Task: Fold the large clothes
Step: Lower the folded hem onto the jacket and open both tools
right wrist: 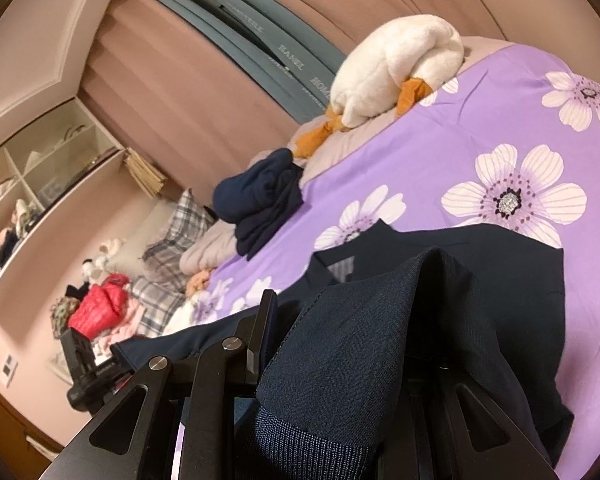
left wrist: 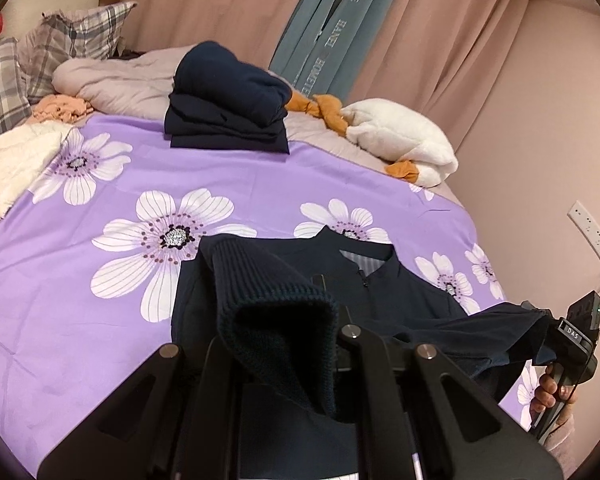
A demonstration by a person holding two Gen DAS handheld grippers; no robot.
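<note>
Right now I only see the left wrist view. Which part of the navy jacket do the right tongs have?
Observer: The end of a sleeve of the navy jacket. Its ribbed cuff lies back over the right tongs, toward the camera.
Operator: Both fingers visible there?
Observer: No. One finger shows left of the cloth; the other is hidden under it.
Operator: Anything past the plaid pillows that I can't see?
Observer: Open wall shelves with things stored in them.
</note>
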